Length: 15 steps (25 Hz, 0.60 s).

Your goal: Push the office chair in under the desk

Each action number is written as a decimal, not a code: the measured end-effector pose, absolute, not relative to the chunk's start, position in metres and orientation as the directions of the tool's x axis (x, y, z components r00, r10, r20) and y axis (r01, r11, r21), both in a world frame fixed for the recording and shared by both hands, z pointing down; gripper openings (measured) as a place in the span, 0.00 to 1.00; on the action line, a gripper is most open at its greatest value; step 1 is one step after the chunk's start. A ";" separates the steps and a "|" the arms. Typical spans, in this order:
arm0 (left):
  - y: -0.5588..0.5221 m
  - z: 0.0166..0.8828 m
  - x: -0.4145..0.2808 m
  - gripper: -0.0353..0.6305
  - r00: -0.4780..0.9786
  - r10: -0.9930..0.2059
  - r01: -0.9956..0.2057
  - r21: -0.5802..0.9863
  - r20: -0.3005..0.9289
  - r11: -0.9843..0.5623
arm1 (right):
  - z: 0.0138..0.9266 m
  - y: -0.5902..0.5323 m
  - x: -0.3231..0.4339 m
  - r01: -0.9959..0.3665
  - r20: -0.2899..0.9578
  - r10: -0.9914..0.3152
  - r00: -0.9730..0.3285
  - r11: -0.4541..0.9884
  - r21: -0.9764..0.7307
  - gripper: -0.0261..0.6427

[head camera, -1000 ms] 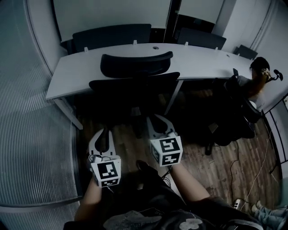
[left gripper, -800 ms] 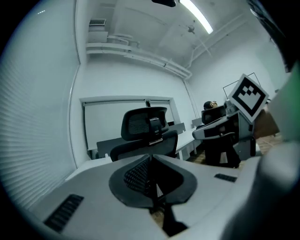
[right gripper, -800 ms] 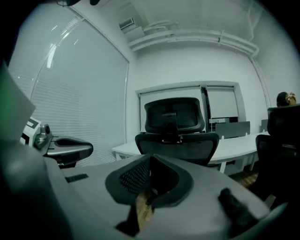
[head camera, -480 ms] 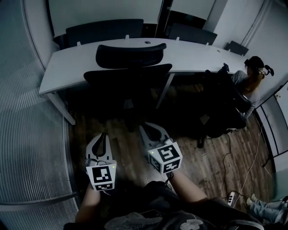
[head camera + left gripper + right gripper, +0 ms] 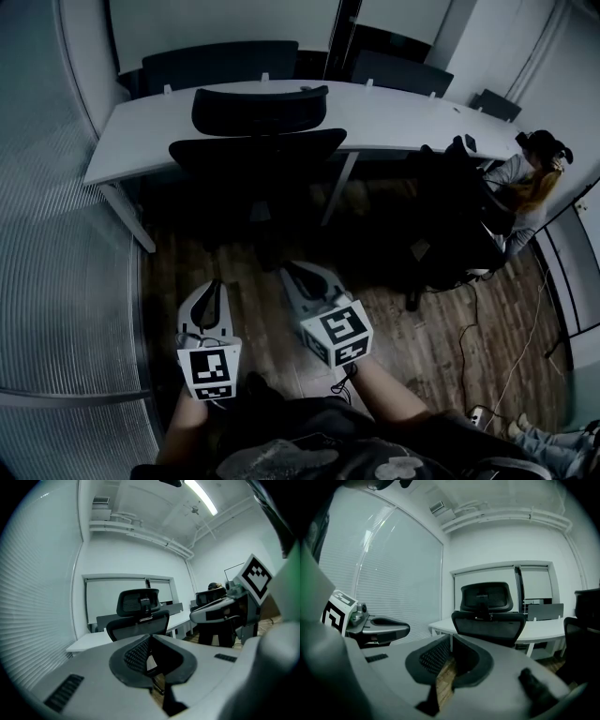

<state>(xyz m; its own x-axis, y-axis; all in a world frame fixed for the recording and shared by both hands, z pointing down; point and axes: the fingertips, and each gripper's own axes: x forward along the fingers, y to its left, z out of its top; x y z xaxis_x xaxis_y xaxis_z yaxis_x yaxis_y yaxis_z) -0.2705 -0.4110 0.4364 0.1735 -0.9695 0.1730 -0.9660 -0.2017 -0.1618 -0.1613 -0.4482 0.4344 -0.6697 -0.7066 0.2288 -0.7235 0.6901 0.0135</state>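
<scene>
Backed off: 2 grippers, left gripper (image 5: 213, 291) and right gripper (image 5: 292, 274), now sit farther from the office chair (image 5: 255, 155), jaws closed together on nothing. Chair backrest meets the worktop (image 5: 403, 120) edge, seat apparently tucked under, so the push looks done.

wood floor (image 5: 441, 328); ribbed blinds (image 5: 56, 281)

Three views trained on the office chair (image 5: 253, 155)
It is overlooked steeply from behind by the head view and faced from low behind, well back, by both gripper views; it is shared by all three
</scene>
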 end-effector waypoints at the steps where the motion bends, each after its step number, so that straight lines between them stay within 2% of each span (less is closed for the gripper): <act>1: -0.404 0.436 -0.262 0.09 0.170 -0.970 -0.967 -0.160 0.172 -0.198 | 0.434 -0.442 -0.154 -0.718 0.229 -0.702 -0.675 0.696 0.016 0.09; 15: -0.301 0.429 -0.150 0.09 0.097 -0.980 -0.978 -0.168 0.175 -0.127 | 0.434 -0.341 -0.050 -0.644 0.225 -0.633 -0.741 0.764 0.029 0.09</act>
